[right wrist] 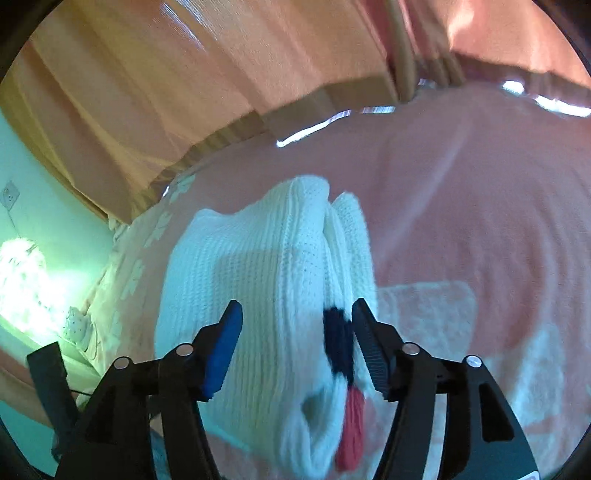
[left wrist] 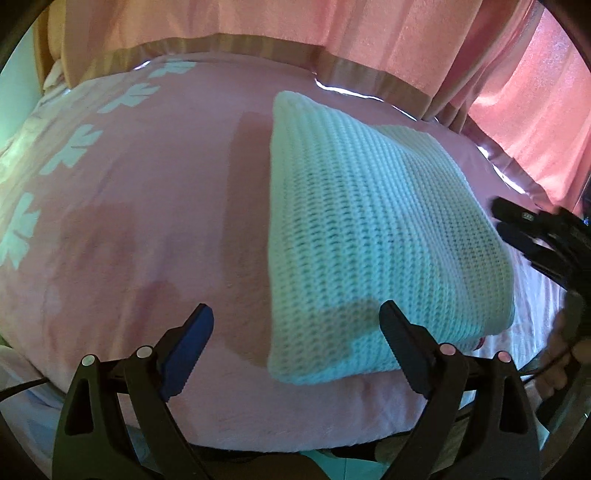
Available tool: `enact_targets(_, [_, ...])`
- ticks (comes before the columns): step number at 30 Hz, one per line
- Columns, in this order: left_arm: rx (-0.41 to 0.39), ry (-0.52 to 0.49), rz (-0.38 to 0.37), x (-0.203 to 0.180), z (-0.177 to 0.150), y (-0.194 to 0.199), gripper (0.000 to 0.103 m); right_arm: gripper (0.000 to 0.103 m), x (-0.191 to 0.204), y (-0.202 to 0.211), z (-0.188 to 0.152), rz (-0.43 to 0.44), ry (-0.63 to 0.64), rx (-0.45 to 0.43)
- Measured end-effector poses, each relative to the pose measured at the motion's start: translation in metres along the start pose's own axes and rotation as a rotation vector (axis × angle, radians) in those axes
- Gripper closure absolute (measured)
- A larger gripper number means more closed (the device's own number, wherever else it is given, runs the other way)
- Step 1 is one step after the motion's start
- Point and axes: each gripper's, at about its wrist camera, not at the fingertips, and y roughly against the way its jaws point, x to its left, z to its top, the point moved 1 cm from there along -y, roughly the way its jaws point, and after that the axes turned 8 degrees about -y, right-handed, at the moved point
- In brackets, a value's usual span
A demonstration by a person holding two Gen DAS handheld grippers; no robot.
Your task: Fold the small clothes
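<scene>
White knitted sweater [left wrist: 369, 229] lay folded on a pink bed cover [left wrist: 147, 229], both sets of fingers released.

Nearest the left wrist camera, the left gripper [left wrist: 297, 325] hung with its fingers spread wide, nothing between them, just over the sweater's near corner. In the right wrist view the right gripper [right wrist: 297, 321] stood parted above the folded layers, its pads not pressing the knit; a navy patch [right wrist: 338, 339] and a red patch [right wrist: 352, 424] showed near its right finger. Beyond the sweater the cover carried pale leaf prints [left wrist: 70, 147], and behind the bed hung a pink curtain [left wrist: 258, 22].
</scene>
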Motion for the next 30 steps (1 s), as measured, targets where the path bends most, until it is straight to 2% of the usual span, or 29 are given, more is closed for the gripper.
enact_targets(1, [0.012,-0.003,0.007,-0.001,0.001,-0.004,0.014,0.088,-0.002,-0.009,0.001,-0.004,0.005,0.020])
enact_targets(2, [0.019,-0.006,0.013,-0.002,0.001,-0.006,0.014,0.087,-0.002,-0.017,-0.002,0.001,0.023,0.038])
enact_targets(3, [0.029,-0.012,0.023,-0.003,0.001,-0.010,0.014,0.088,0.000,-0.012,-0.004,0.007,0.025,0.013])
enact_targets(7, [0.041,-0.036,0.037,-0.005,-0.001,-0.016,0.014,0.089,0.005,0.039,-0.015,0.044,0.065,-0.160])
enact_targets(8, [0.044,-0.039,0.033,-0.005,-0.001,-0.017,0.014,0.088,0.000,0.035,-0.018,0.015,0.065,-0.151])
enact_targets(9, [0.052,-0.041,0.036,-0.006,-0.001,-0.019,0.014,0.084,-0.007,0.021,-0.021,-0.039,0.066,-0.103])
enact_targets(10, [0.060,-0.042,0.033,-0.008,-0.001,-0.021,0.014,0.073,-0.020,-0.002,-0.026,-0.115,0.063,-0.012])
enact_targets(11, [0.065,-0.044,0.028,-0.008,-0.001,-0.023,0.014,0.068,-0.025,-0.006,-0.027,-0.117,0.032,0.007])
enact_targets(12, [0.065,-0.041,0.029,-0.008,-0.001,-0.022,0.014,0.068,-0.024,0.000,-0.025,-0.094,0.021,-0.008])
enact_targets(13, [0.059,-0.034,0.030,-0.008,0.000,-0.019,0.014,0.068,-0.017,0.016,-0.022,-0.066,0.049,-0.064])
enact_targets(14, [0.053,-0.020,0.024,-0.007,0.001,-0.014,0.014,0.068,-0.013,0.030,-0.021,-0.074,0.065,-0.123])
enact_targets(15, [0.037,-0.006,0.002,-0.008,0.003,-0.004,0.014,0.072,-0.009,0.045,-0.021,-0.080,0.074,-0.179])
enact_targets(16, [0.021,-0.001,-0.012,-0.008,0.005,0.002,0.014,0.089,-0.006,0.054,-0.021,-0.060,0.078,-0.200])
enact_targets(17, [-0.016,-0.003,-0.024,-0.011,0.009,0.015,0.014,0.098,-0.001,0.065,-0.023,-0.003,0.078,-0.217])
enact_targets(18, [-0.035,-0.009,-0.022,-0.015,0.012,0.020,0.014,0.102,0.003,0.068,-0.026,0.028,0.082,-0.213])
enact_targets(20, [-0.069,-0.044,-0.031,-0.025,0.021,0.028,0.014,0.102,0.013,0.065,-0.033,0.059,0.110,-0.173])
enact_targets(22, [-0.065,-0.076,-0.005,-0.034,0.027,0.022,0.014,0.103,0.017,0.048,-0.042,0.019,0.142,-0.118])
enact_targets(23, [-0.053,-0.095,0.025,-0.040,0.029,0.014,0.014,0.103,0.014,0.031,-0.049,-0.016,0.146,-0.061])
enact_targets(25, [-0.028,-0.124,0.062,-0.048,0.030,-0.002,0.014,0.103,0.002,0.002,-0.059,-0.060,0.102,0.033])
enact_targets(27, [0.003,-0.142,0.106,-0.052,0.029,-0.017,0.014,0.103,0.003,0.009,-0.061,-0.041,0.099,0.020])
enact_targets(28, [0.009,-0.144,0.116,-0.051,0.028,-0.022,0.014,0.103,0.009,0.021,-0.060,-0.039,0.121,-0.022])
enact_targets(30, [0.011,-0.138,0.122,-0.049,0.026,-0.026,0.014,0.103,0.011,0.029,-0.062,-0.059,0.141,-0.050])
